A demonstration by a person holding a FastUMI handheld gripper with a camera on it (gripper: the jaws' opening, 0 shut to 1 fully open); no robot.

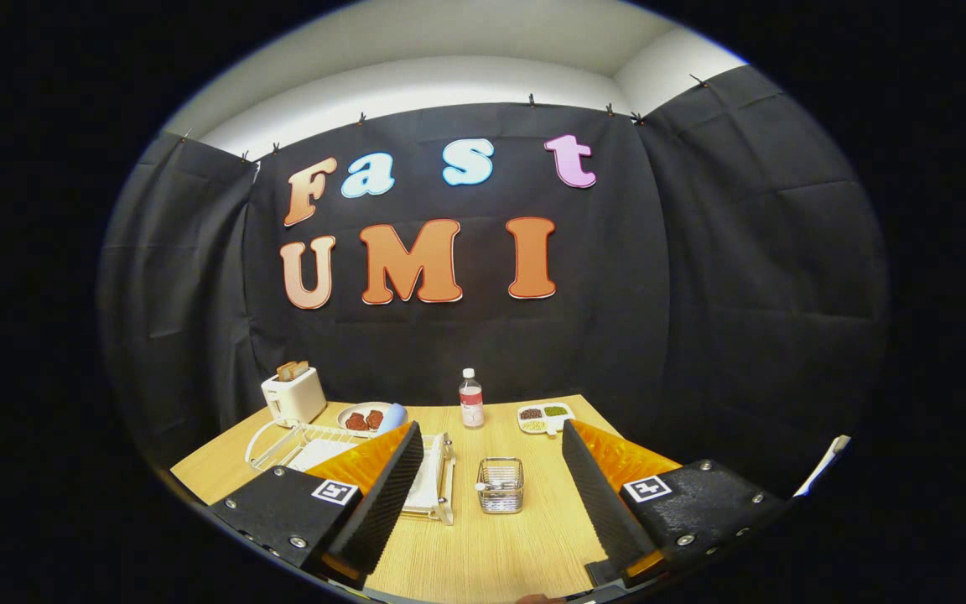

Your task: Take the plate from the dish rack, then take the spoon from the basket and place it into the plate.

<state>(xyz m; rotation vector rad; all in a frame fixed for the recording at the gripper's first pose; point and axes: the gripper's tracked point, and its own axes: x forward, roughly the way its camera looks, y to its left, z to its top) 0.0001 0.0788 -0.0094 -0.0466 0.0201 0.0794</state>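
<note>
Gripper (491,495) agape – wooden table (491,554)

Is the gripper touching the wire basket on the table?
Apart. The gripper view shows the gripper open, its fingers spread wide either side of the basket, with bare table visible between each finger and the basket.

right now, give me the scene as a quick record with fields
gripper: open, fingers wide apart, holding nothing
basket: wire, on the table between the fingers, spoon inside
dish rack: beside the basket, partly behind one finger; plate not clearly visible
toaster: far corner, bread in its slots
bottle: upright, beyond the basket
food plate: next to the toaster
divided dish: beyond the other finger
task stage: not started
</note>
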